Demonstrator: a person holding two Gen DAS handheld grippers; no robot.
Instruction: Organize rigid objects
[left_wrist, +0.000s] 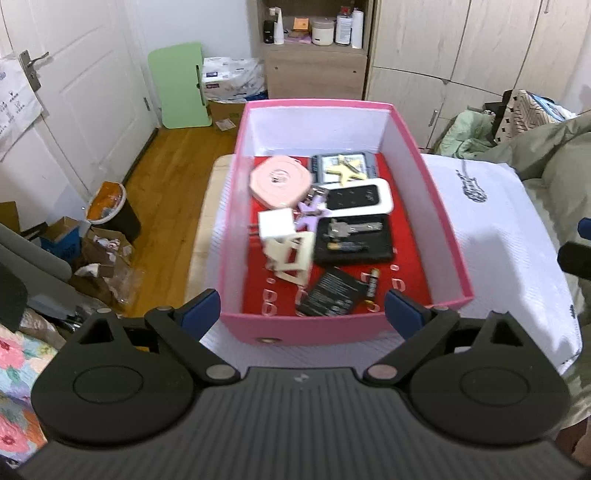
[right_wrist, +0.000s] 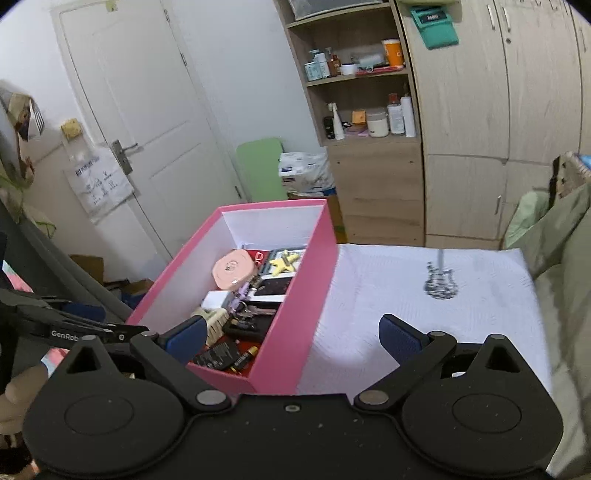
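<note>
Left hand-held gripper (left_wrist: 302, 312): jaws spread wide, nothing btwn the blue pads (left_wrist: 201, 308), held above the near wall of the pink box (left_wrist: 314, 328), no contact. Right hand-held gripper (right_wrist: 293, 338): also spread wide, empty; its left pad sits in front of the box's near corner, its right pad over the white cloth (right_wrist: 424, 295). In the right wrist view the left hand-held gripper shows as a black body at 9 o'clock w/ part of a hand behind it.

Box stands on the white cloth, open top, white inner walls, red floor. Contents, all lying inside, seen from left wrist view w/ box centre as dial:
- pink round case (left_wrist: 279, 179) at 11 o'clock
- yellow star (left_wrist: 349, 170) at 12, on a grey flat case
- white-rimmed black device (left_wrist: 358, 199) at 1, just beside the pink round case
- purple figure (left_wrist: 310, 216) near centre
- white charger block (left_wrist: 276, 225) at 9, a cream hair clip (left_wrist: 290, 258) touching it on the near side
- black tray (left_wrist: 354, 240) at 3, keys + small bits on it
- black flat battery pack (left_wrist: 332, 291) at 6, an AA battery (left_wrist: 372, 286) just beside it on its right

Cloth has a guitar print (right_wrist: 439, 282) at 3 o'clock of the box, well apart. Outward: wood floor, white door (right_wrist: 147, 110) at 10, green board, shelf unit (right_wrist: 362, 110) w/ bottles at 12, wardrobe at 1–2.
</note>
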